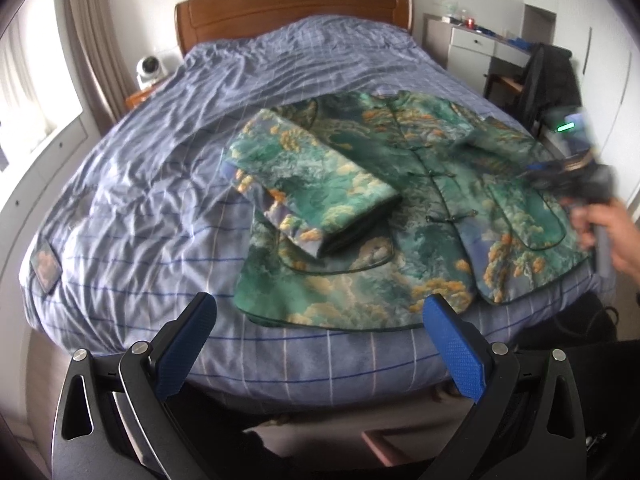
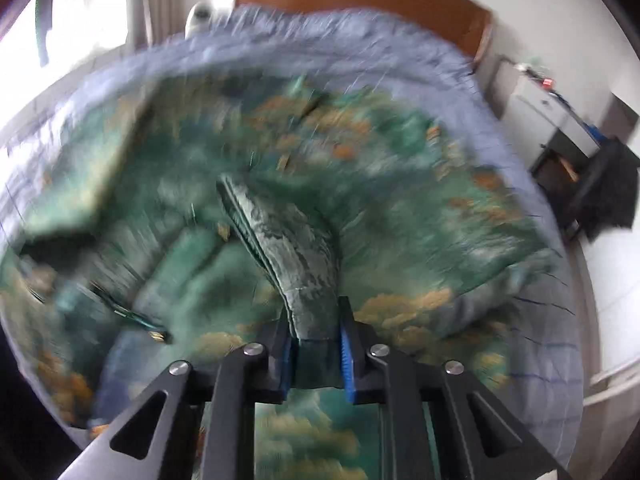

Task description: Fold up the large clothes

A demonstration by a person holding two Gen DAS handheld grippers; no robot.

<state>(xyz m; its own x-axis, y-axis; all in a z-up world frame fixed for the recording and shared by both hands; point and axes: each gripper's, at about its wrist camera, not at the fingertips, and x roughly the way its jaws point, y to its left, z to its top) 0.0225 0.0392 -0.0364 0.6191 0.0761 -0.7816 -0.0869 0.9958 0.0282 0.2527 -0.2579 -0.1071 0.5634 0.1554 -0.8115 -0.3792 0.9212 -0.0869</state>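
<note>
The left gripper (image 1: 320, 316) stands with its two blue-padded fingers (image 1: 188, 344) spread wide and nothing between them, poised over the near edge of the bed covered in a wrinkled lavender-blue checked quilt (image 1: 160, 140). Just ahead of its fingertips lies the padded green brocade jacket with orange and cream cloud patterns (image 1: 384, 216), spread front-up on the quilt with its knot-button placket running away from the gripper. Ahead and slightly to the left of the left gripper, one sleeve (image 1: 312, 184) is folded across the jacket's body, its dark cuff opening turned toward the gripper. Far ahead, beyond the quilt, stands a brown wooden headboard (image 1: 292, 12). To the far right of the left gripper, a person's hand (image 1: 604, 228) grips the handle of the right gripper (image 2: 316, 340), which appears blurred there over the jacket's right side. In the right wrist view that gripper is closed to a narrow gap on a raised ridge of the jacket's fabric (image 2: 288, 248), the cloth pinched between both blue pads and rising ahead of the fingertips. The rest of the jacket spreads blurred ahead of and around it. Off to its right stands a white desk with drawers (image 2: 548, 116).
</note>
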